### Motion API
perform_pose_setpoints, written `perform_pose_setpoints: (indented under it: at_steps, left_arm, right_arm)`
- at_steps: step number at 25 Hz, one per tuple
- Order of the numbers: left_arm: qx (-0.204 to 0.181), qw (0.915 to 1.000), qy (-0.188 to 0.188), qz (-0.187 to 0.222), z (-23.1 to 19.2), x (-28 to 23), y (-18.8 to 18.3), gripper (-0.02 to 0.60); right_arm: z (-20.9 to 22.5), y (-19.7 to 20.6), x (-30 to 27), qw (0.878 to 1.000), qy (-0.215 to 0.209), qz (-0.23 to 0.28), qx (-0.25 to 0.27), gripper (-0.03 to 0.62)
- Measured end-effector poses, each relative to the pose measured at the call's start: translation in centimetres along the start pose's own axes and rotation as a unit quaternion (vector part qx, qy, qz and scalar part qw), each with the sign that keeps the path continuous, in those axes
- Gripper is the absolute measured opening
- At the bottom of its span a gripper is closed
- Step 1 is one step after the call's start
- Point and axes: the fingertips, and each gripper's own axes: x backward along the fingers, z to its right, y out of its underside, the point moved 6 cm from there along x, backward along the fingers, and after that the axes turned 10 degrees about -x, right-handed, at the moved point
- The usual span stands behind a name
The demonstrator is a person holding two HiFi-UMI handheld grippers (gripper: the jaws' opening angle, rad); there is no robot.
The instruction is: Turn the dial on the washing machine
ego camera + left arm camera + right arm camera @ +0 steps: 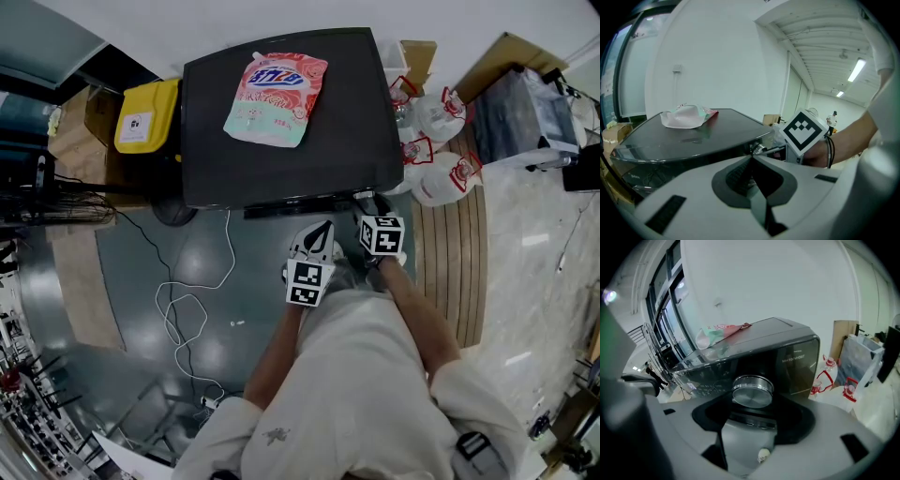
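Outward, dial axis straight along right gripper

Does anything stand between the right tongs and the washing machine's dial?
Nothing visible does. The dial sits between the right tongs, which grip its rim; the left tongs are shut, off to the side.

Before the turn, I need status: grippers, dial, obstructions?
Right hand-held gripper closed on dial. Left hand-held gripper shut, empty. Pouch atop washing machine, clear of dial.
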Motion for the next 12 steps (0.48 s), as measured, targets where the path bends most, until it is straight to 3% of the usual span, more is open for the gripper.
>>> perform_pose_setpoints:
  at_steps: [12]
  left_arm:
    - [0.0,1.0,0.001,0.0,0.12,-0.05,0.01,0.014]
  right_arm:
    - [0.62,-0.03,0.0,0.996,-0.051,0.006,-0.075,0.278]
